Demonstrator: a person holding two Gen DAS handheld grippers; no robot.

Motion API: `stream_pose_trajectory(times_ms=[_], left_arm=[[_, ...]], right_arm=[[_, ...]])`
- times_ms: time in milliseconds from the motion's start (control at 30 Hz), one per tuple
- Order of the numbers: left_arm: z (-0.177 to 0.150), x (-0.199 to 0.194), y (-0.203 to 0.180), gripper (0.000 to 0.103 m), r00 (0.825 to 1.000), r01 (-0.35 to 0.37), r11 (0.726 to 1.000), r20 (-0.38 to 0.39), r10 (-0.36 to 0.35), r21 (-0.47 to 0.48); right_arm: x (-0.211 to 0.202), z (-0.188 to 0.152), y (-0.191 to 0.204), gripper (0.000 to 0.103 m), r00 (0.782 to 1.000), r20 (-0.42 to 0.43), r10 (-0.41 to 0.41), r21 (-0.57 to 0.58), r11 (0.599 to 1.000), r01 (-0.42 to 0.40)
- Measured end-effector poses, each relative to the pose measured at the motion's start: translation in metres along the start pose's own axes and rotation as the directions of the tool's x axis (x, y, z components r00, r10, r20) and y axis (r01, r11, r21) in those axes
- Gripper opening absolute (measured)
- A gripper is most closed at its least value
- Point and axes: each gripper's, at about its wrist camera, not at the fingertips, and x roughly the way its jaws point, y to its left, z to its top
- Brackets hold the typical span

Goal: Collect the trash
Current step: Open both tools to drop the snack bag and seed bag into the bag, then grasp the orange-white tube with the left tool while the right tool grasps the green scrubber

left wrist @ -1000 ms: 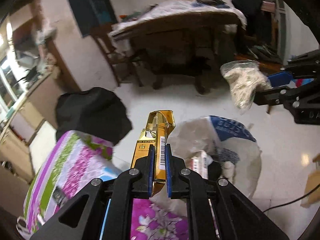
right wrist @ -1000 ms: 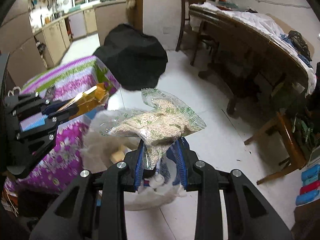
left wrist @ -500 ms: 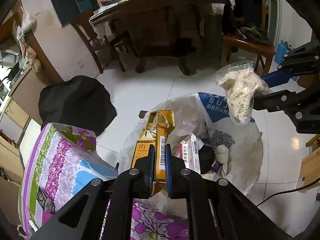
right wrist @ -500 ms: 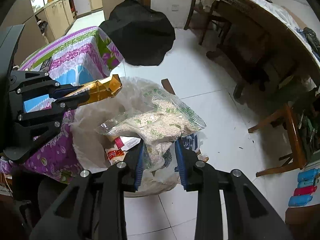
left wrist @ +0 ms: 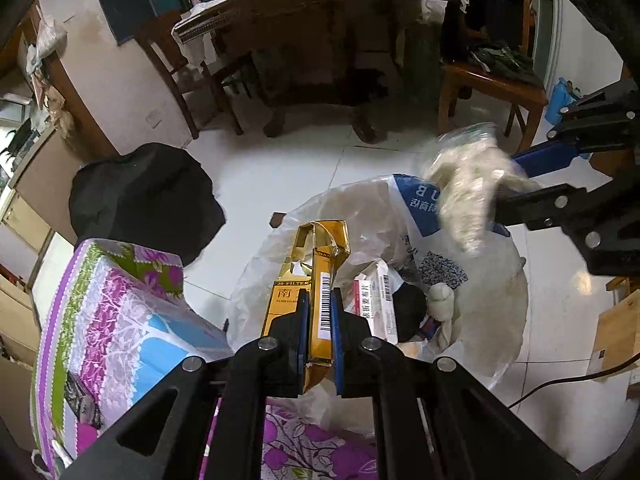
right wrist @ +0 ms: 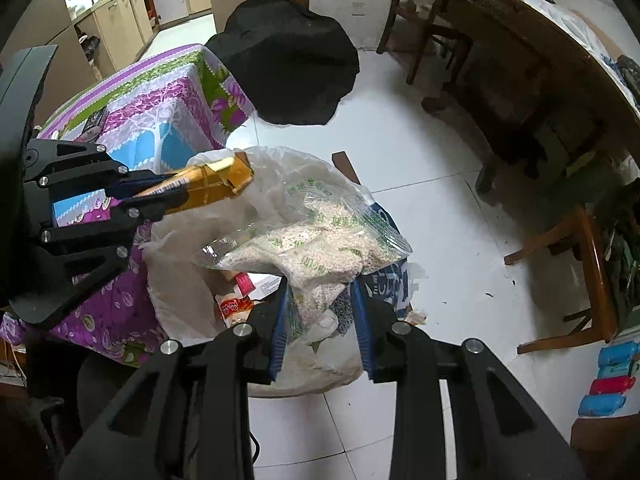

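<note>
My left gripper [left wrist: 318, 300] is shut on a flattened gold cigarette carton [left wrist: 310, 276] and holds it over the near rim of a white plastic trash bag [left wrist: 360, 216] on the floor. The carton also shows in the right wrist view [right wrist: 208, 186]. My right gripper [right wrist: 320, 300] has its jaws spread apart, and a clear zip bag of white pellets [right wrist: 316, 244] sits loosely between them above the trash bag [right wrist: 280, 176]. In the left wrist view the pellet bag [left wrist: 468, 184] is blurred. Boxes and wrappers [left wrist: 374, 300] lie inside the bag.
A table with a purple floral cloth [left wrist: 120, 312] stands beside the bag on the left. A black cloth-covered object [left wrist: 144, 200] stands behind it. A wooden dining table [left wrist: 320, 12] and chairs [left wrist: 488, 80] are at the back. A cable [left wrist: 568, 380] runs across the white tiles.
Both grippers have moved down and in over the trash bag. The right jaws have spread wider, and the pellet bag has come loose between them. The left still grips the carton.
</note>
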Motion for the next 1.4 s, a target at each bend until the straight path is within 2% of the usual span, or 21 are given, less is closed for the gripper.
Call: stream_pose_trajectory(times_ms=[33,100,233,433,567,733,867,967,1100,1167,1267,1300,1400], left_arm=[[0.000,0.001,0.000,0.022,1.000,-0.007,1.000,-0.006,0.007,-0.004],[-0.001,0.002,0.001,0.032,1.000,-0.026,1.000,-0.005,0.026,-0.002],[-0.007,-0.002,0.001,0.032,0.999,-0.045,0.999,0.007,0.045,0.010],[-0.027,-0.017,0.008,0.033,0.997,-0.070,0.997,0.033,0.071,-0.026],[-0.057,-0.032,0.022,0.033,0.994,-0.105,0.992,0.036,0.108,-0.067],[-0.117,-0.059,0.064,0.034,0.991,-0.131,0.975,0.012,0.135,-0.178],[-0.174,-0.089,0.106,0.034,0.986,-0.160,0.941,-0.005,0.166,-0.298],[-0.222,-0.113,0.137,0.035,0.978,-0.199,0.902,-0.022,0.206,-0.383],[-0.292,-0.146,0.178,0.038,0.959,-0.270,0.832,-0.062,0.275,-0.485],[-0.327,-0.167,0.203,0.039,0.949,-0.297,0.787,-0.079,0.304,-0.541],[-0.361,-0.193,0.231,0.039,0.932,-0.336,0.740,-0.092,0.351,-0.582],[-0.374,-0.204,0.246,0.040,0.920,-0.360,0.724,-0.098,0.379,-0.588],[-0.397,-0.228,0.278,0.044,0.894,-0.407,0.710,-0.092,0.438,-0.575]], right_arm=[[0.001,0.001,-0.001,0.034,1.000,0.000,0.001,0.005,1.000,-0.001],[0.002,0.001,-0.001,0.034,1.000,0.005,0.000,0.009,1.000,0.000],[0.002,0.000,-0.001,0.034,1.000,0.011,-0.003,0.009,1.000,0.003],[0.001,-0.004,0.007,0.034,1.000,0.025,0.005,-0.003,1.000,-0.005],[0.000,-0.004,0.022,0.034,0.998,0.063,0.024,-0.016,1.000,-0.023],[-0.001,-0.004,0.057,0.034,0.986,0.138,0.098,-0.056,0.994,-0.091],[0.004,-0.002,0.110,0.034,0.965,0.184,0.186,-0.140,0.977,-0.162],[0.008,0.001,0.153,0.034,0.949,0.200,0.245,-0.204,0.957,-0.205],[0.011,0.008,0.208,0.034,0.923,0.194,0.332,-0.278,0.921,-0.273],[0.012,0.012,0.236,0.034,0.911,0.186,0.369,-0.310,0.902,-0.301],[0.014,0.021,0.276,0.034,0.891,0.169,0.422,-0.352,0.870,-0.345],[0.015,0.026,0.290,0.034,0.885,0.163,0.436,-0.365,0.860,-0.357],[0.016,0.039,0.326,0.034,0.868,0.147,0.475,-0.387,0.835,-0.392]])
